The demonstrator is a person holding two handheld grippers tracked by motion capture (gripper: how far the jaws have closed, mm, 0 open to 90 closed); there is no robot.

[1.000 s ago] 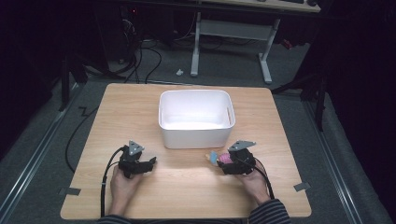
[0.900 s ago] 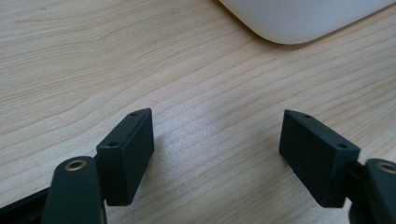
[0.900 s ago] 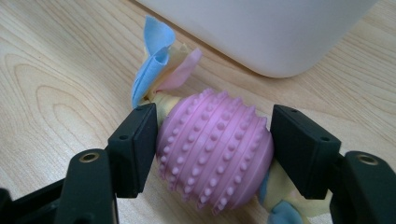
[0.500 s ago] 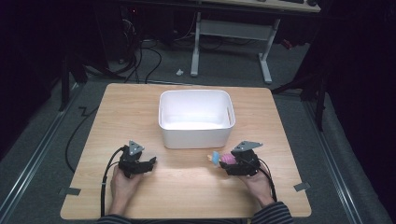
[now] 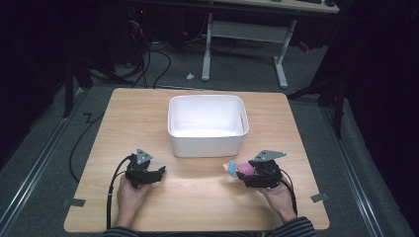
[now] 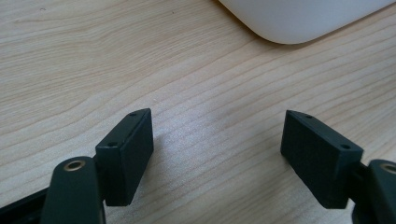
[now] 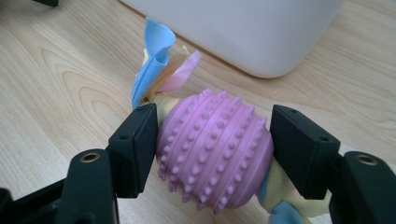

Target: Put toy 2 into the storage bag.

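I see the right gripper (image 5: 236, 172) at about 5 o'clock on the light wooden table (image 5: 296, 143), just off the front right corner of the white rectangular plastic bin (image 5: 207, 123). Its jaws are closed partway onto a pink knobbly rubber ball with pastel cloth tails in blue, yellow and pink (image 7: 215, 151). In the right gripper view both black pads press the ball's flanks, one at 9 o'clock and one at 3 o'clock of the ball, so the toy sits squarely between them. One bunch of cloth tails sticks out past the jaw tips toward 11 o'clock, pointing at the bin wall; another bunch trails back at 5 o'clock, under the right-hand jaw. In the high view the toy (image 5: 240, 169) shows at the gripper's front end, with the tails pointing toward 9 o'clock.

The left gripper (image 5: 160, 172) rests at about 7 o'clock on the table, well apart from the toy. Its jaws stand wide apart with nothing between them, bare wood showing through the gap in the left gripper view, and a bin corner at 1 o'clock.
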